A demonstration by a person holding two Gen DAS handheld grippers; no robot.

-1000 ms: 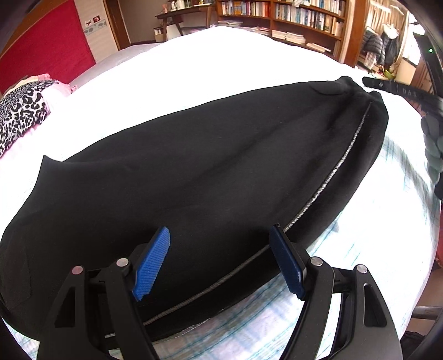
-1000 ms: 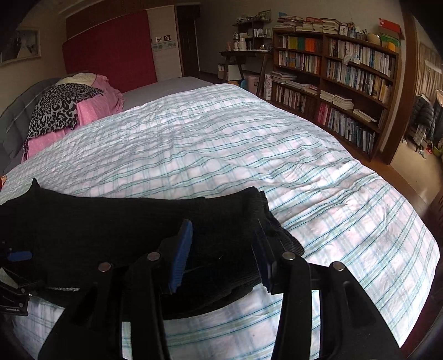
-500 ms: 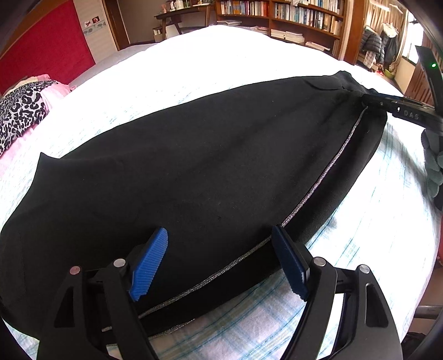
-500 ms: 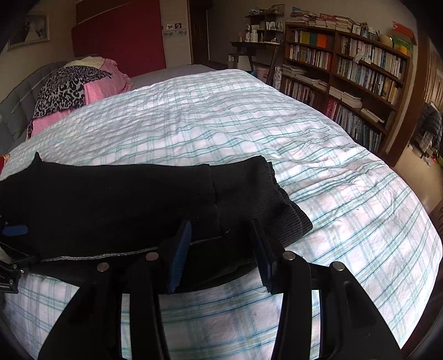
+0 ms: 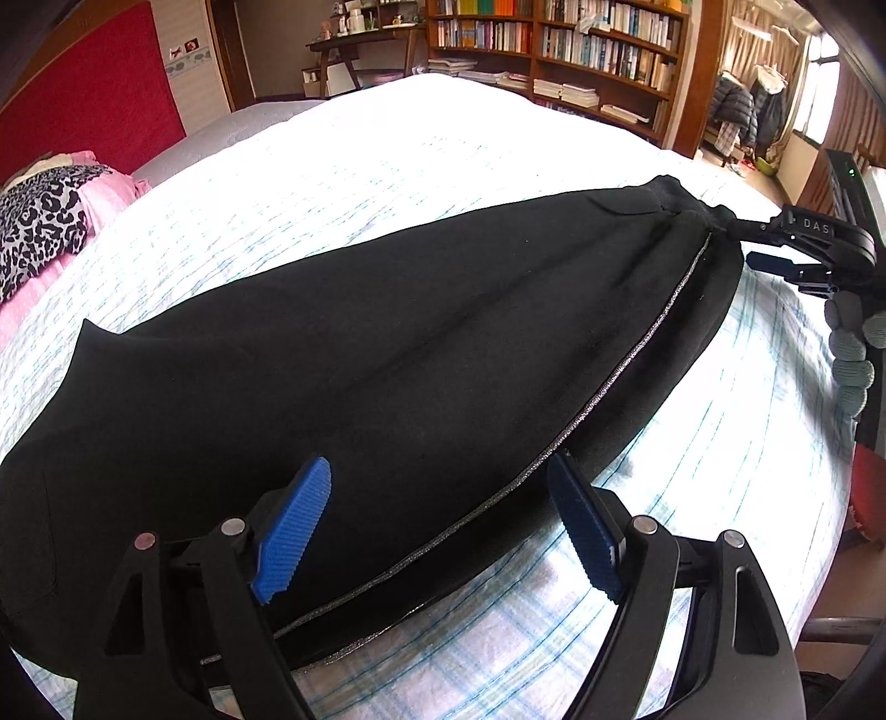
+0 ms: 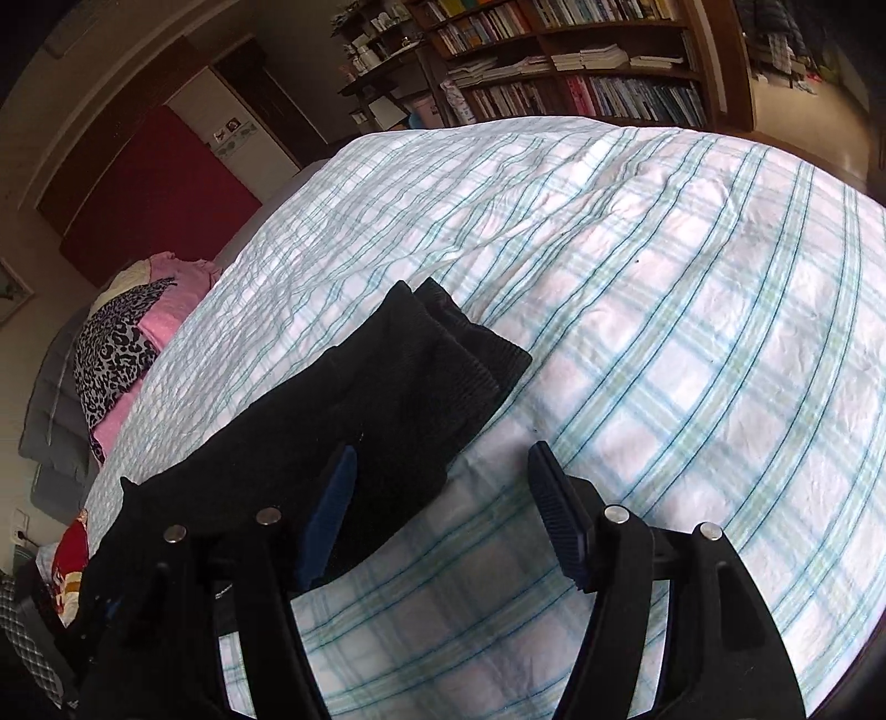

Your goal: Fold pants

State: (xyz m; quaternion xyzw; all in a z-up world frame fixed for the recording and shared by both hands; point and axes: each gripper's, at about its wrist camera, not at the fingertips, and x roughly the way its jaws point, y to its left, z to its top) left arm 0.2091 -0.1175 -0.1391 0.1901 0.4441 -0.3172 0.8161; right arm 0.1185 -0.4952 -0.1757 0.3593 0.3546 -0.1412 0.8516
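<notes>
**Black pants lying flat on the plaid bed, both grippers spread**

Across the plaid bedspread (image 5: 692, 498) the black pants (image 5: 360, 343) are lying stretched out lengthwise, folded leg over leg, with a thin silver stripe (image 5: 626, 365) running along the near edge. The ribbed cuffs (image 6: 476, 354) are resting on the sheet at the end seen from the right wrist camera.

Over the near edge of the fabric the left gripper (image 5: 437, 531) is hovering, its jaws widening, blue pads (image 5: 293, 531) standing well apart. The striped edge of the pants is passing under the gap between them, yet neither pad is pressing on the cloth.

At the cuff end the right gripper (image 6: 448, 515) is tilting sideways, its jaws also spreading. One pad is standing over the black cloth, the other over bare plaid, so nothing is being pinched. From the left wrist camera the same gripper (image 5: 764, 243) is showing at the far end of the pants, a gloved hand (image 5: 850, 354) holding its handle.

Beyond the bed, bookshelves (image 5: 581, 44) are lining the wall, and a leopard-print cloth (image 6: 116, 354) is lying on pink bedding (image 6: 166, 315) at the head end.
</notes>
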